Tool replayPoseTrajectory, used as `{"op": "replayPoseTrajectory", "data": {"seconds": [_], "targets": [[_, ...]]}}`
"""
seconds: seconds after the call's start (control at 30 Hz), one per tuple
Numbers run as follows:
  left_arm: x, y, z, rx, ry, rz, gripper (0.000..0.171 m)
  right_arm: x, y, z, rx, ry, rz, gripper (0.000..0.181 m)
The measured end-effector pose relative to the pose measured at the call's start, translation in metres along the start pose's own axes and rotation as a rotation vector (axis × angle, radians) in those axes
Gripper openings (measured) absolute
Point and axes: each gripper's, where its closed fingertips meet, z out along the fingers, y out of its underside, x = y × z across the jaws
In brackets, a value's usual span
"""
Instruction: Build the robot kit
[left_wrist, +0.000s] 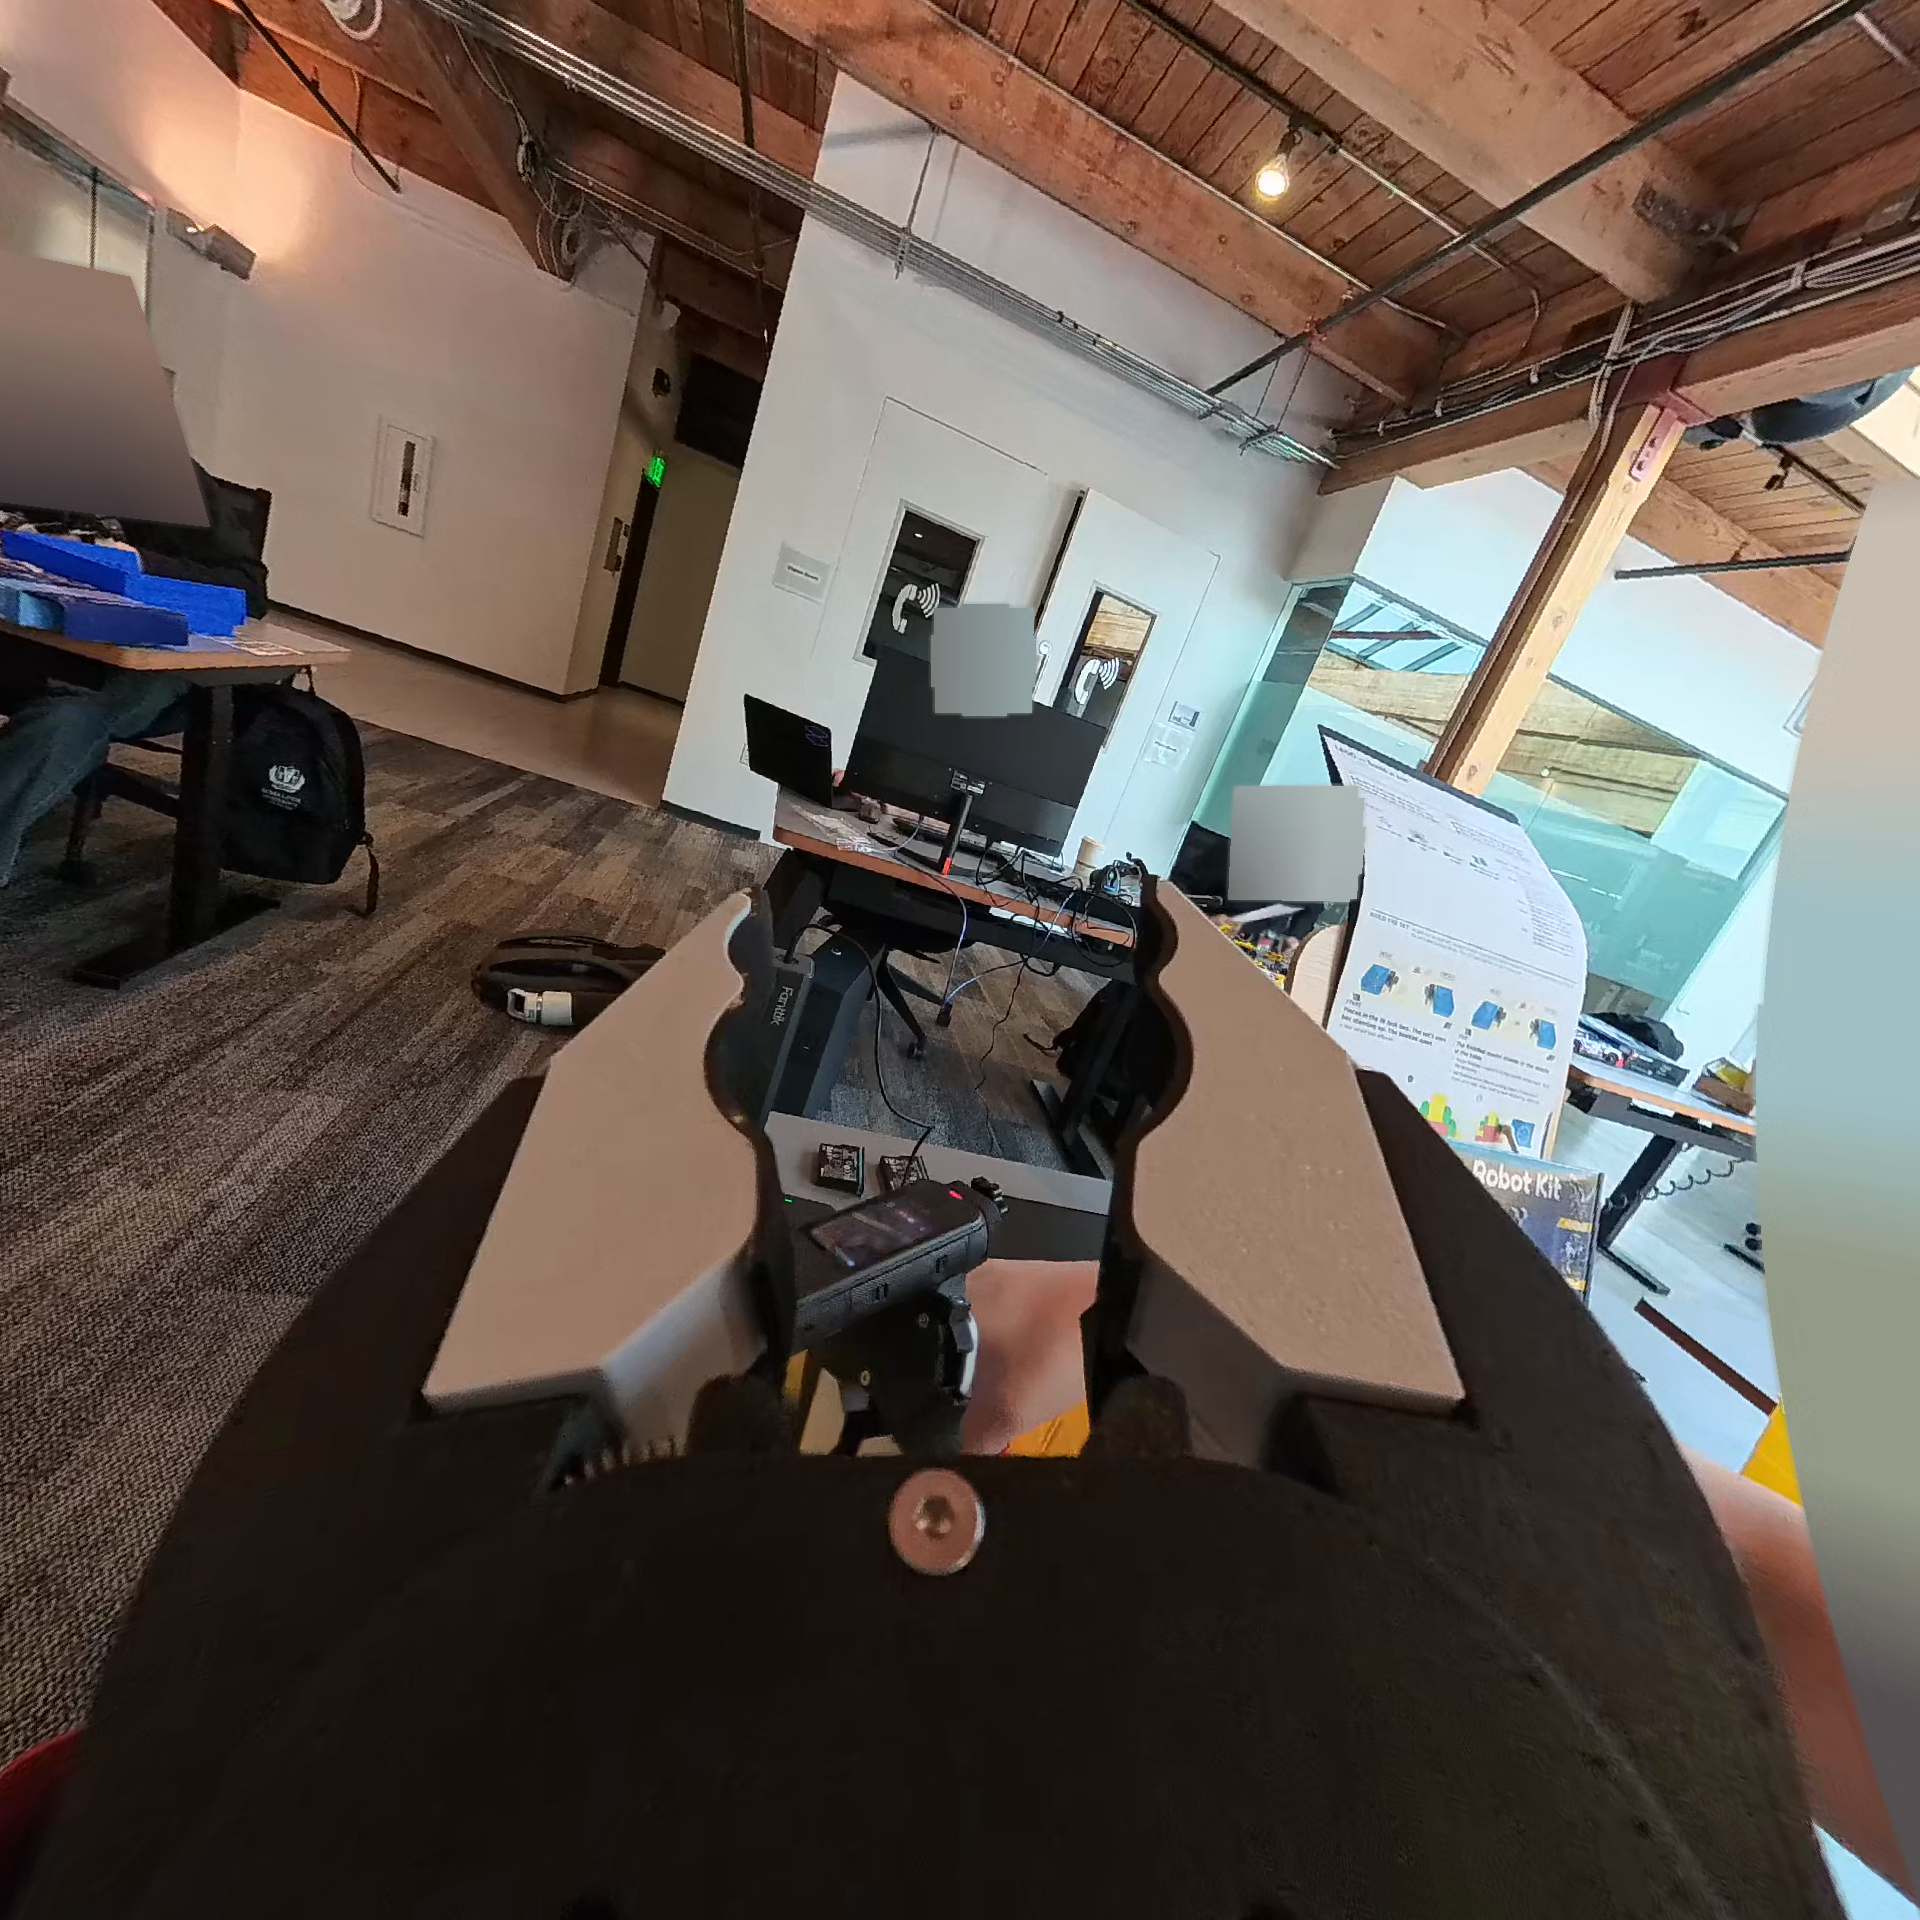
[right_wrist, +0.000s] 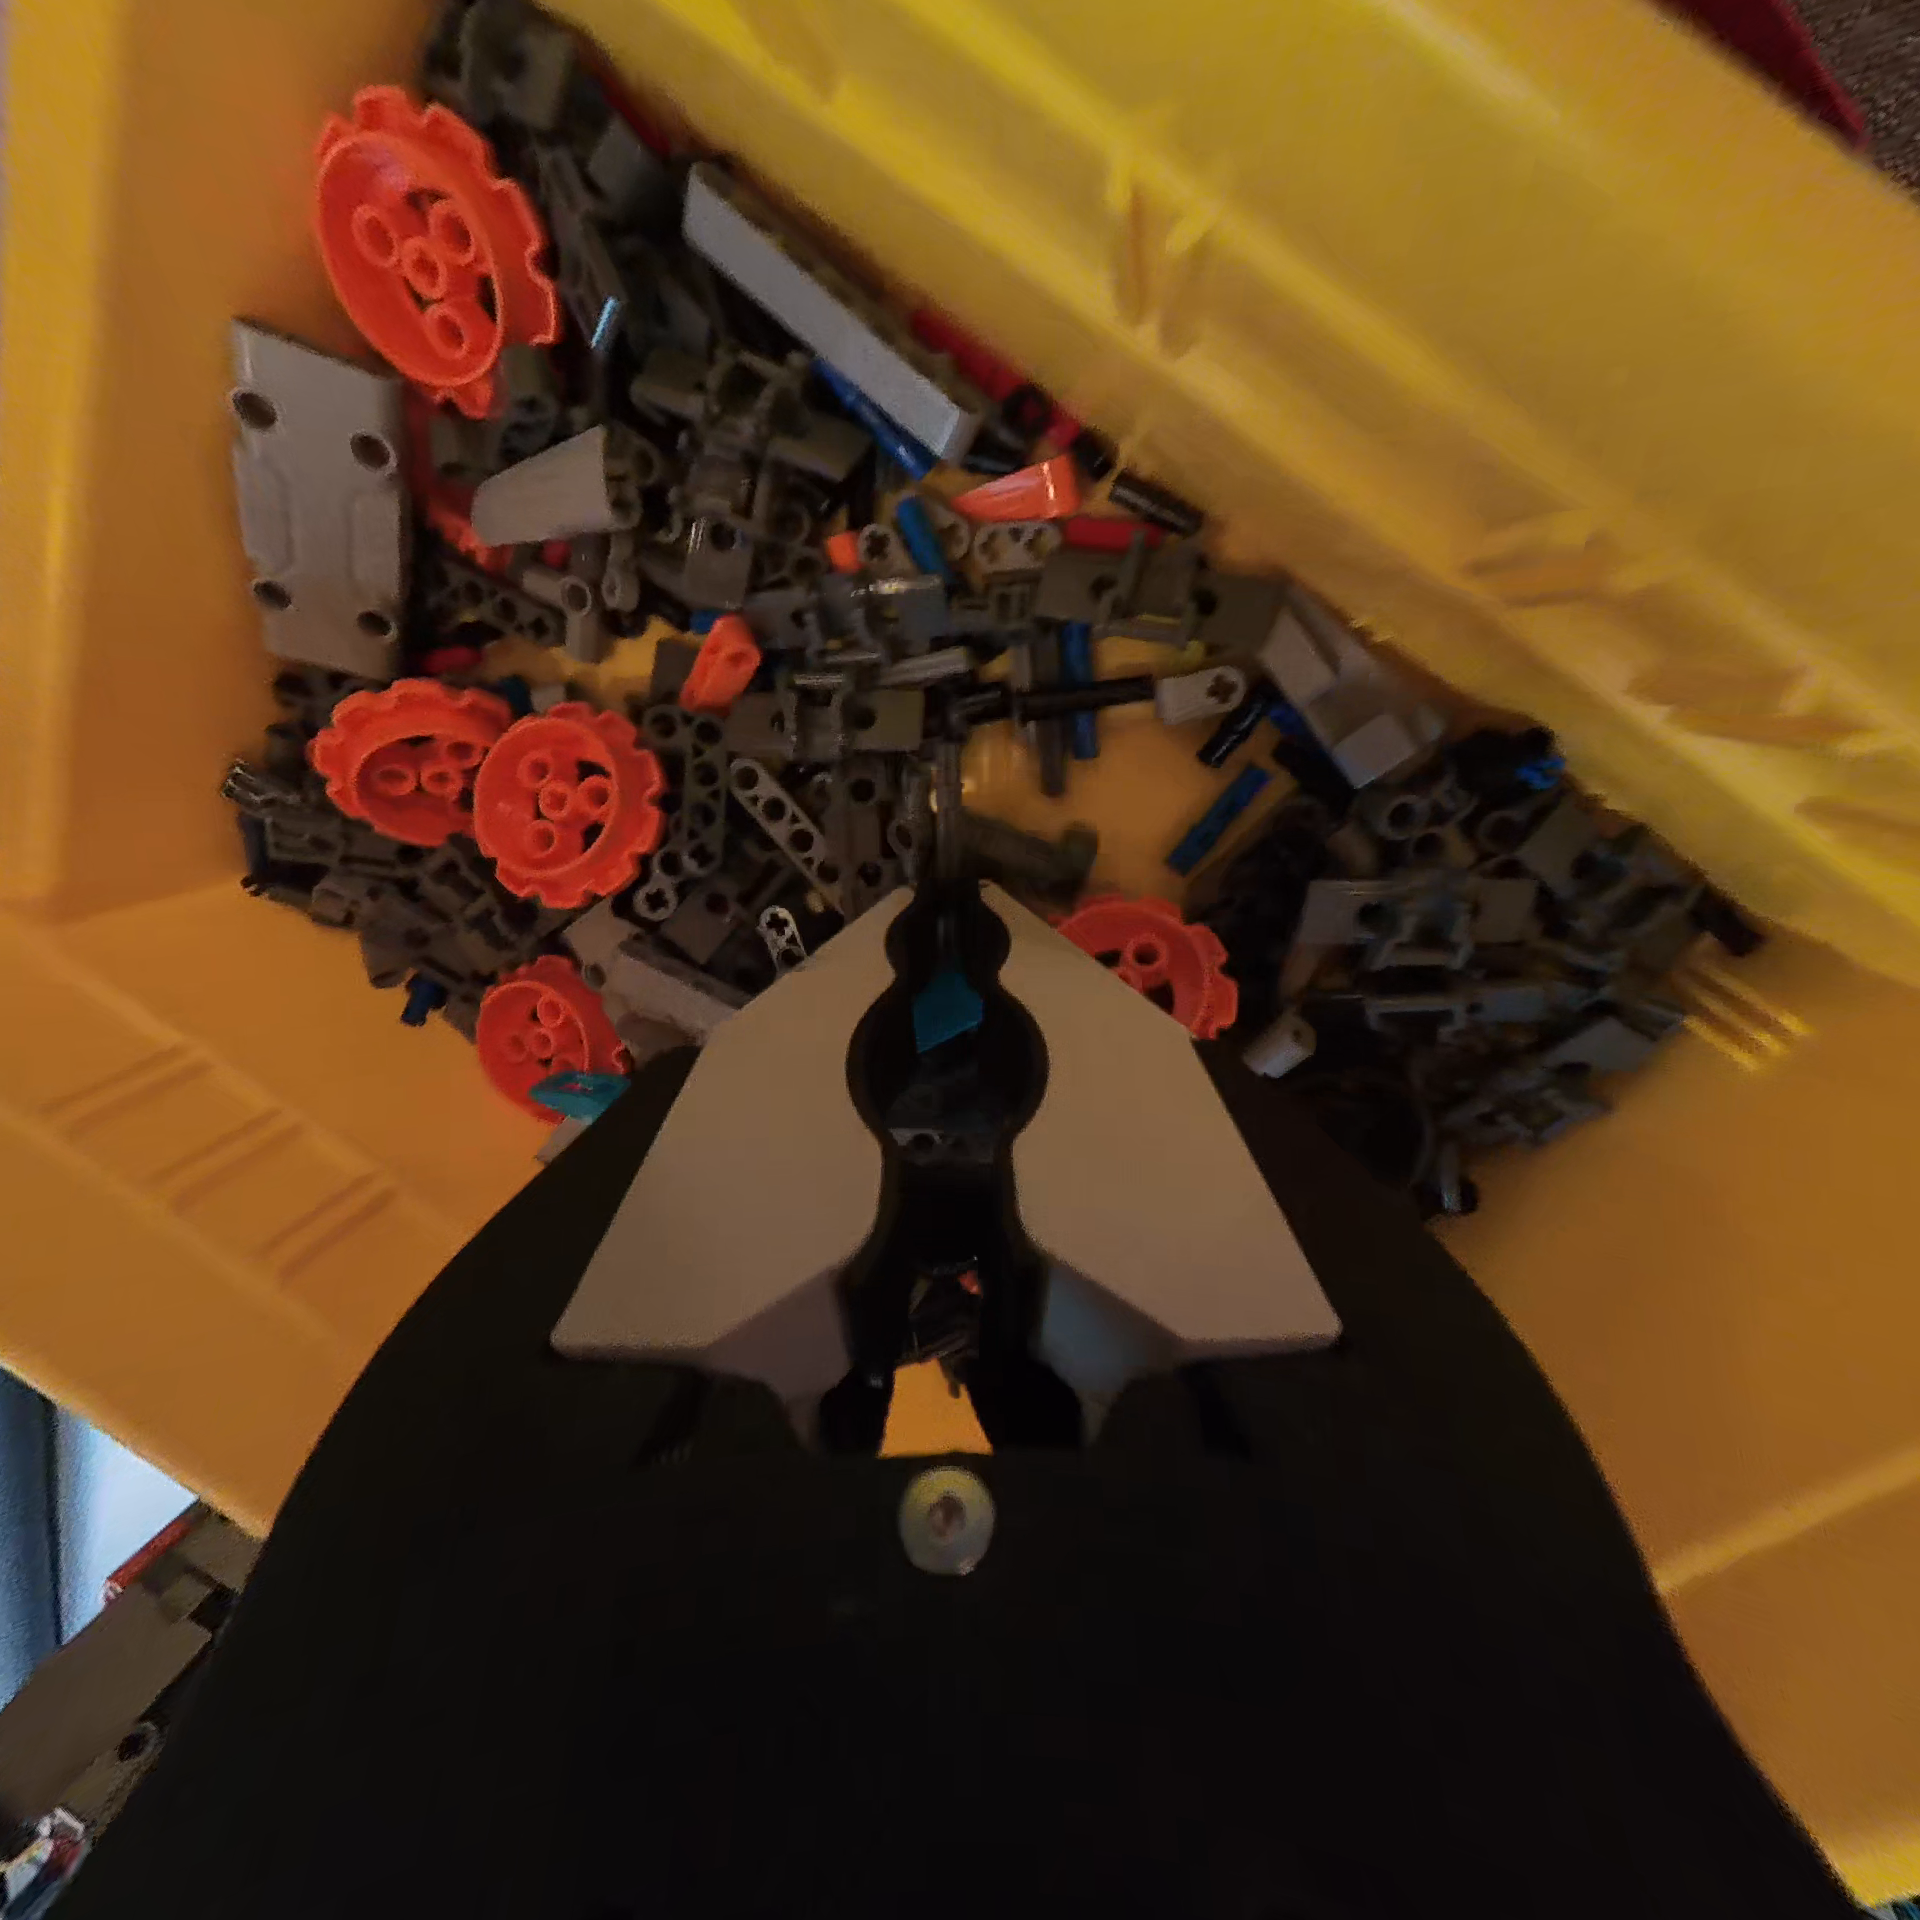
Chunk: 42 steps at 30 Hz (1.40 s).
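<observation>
Yellow bin lies under the right gripper; jaws nearly together on a thin dark rod pointing ahead; left gripper jaws apart, empty, aimed across the office.

My right tool: grey fingers, black body, in a yellow bin of orange gears, grey and black pieces. My left tool: same colours; mottled grey carpet.

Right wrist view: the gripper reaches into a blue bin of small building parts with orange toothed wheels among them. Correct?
Not quite: the bin is yellow, not blue, as the right wrist view shows. The right gripper does reach into it, over small building parts with orange toothed wheels among them.
</observation>
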Motion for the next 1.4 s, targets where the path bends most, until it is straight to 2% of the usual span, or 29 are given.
{"op": "replayPoseTrajectory", "data": {"seconds": [0.1,0.2,0.33,0.4,0.57,0.63,0.67,0.7,0.73,0.77,0.87,1.1,1.23,1.3,1.4], "targets": [[-0.001,0.0,-0.001,0.002,-0.003,-0.002,0.068,0.005,-0.004,0.0,0.031,0.035,0.005,0.02],[-0.002,-0.002,-0.002,0.012,-0.008,-0.007,0.068,0.005,-0.028,-0.007,0.158,0.055,-0.002,0.025],[-0.003,-0.003,-0.001,0.015,-0.006,-0.011,0.068,-0.039,-0.075,-0.015,0.378,0.02,-0.268,0.039],[-0.002,-0.001,-0.001,0.008,-0.004,-0.007,0.068,-0.058,-0.084,-0.005,0.371,0.007,-0.367,0.051],[0.001,-0.001,-0.001,0.005,0.003,-0.003,0.068,-0.07,-0.096,0.025,0.323,0.005,-0.409,0.068],[0.0,-0.001,-0.001,0.006,0.005,-0.009,0.068,-0.061,-0.09,0.036,0.255,0.064,-0.407,0.068],[-0.001,-0.001,-0.001,0.006,0.006,-0.011,0.068,-0.057,-0.084,0.042,0.21,0.085,-0.411,0.062],[-0.001,-0.001,-0.001,0.005,0.007,-0.013,0.068,-0.058,-0.082,0.042,0.213,0.085,-0.414,0.053],[-0.001,-0.002,-0.001,0.006,0.009,-0.014,0.068,-0.056,-0.078,0.041,0.196,0.084,-0.407,0.034],[-0.001,-0.002,-0.002,0.007,0.01,-0.013,0.068,-0.051,-0.074,0.039,0.169,0.103,-0.392,0.026],[0.0,-0.003,-0.003,0.011,0.011,-0.01,0.067,-0.036,-0.06,0.03,0.118,0.158,-0.378,0.026],[-0.001,-0.003,-0.003,0.012,0.009,-0.014,0.067,-0.014,-0.036,0.005,0.104,0.203,-0.319,0.025],[-0.001,-0.004,-0.003,0.014,0.009,-0.012,0.067,0.012,-0.014,-0.009,0.027,0.271,-0.241,0.024],[-0.001,-0.003,-0.003,0.014,0.007,-0.011,0.067,0.013,-0.02,-0.015,0.08,0.278,-0.225,0.035],[-0.001,-0.003,-0.003,0.013,0.007,-0.012,0.067,-0.006,-0.045,-0.021,0.209,0.242,-0.263,0.045]]}}
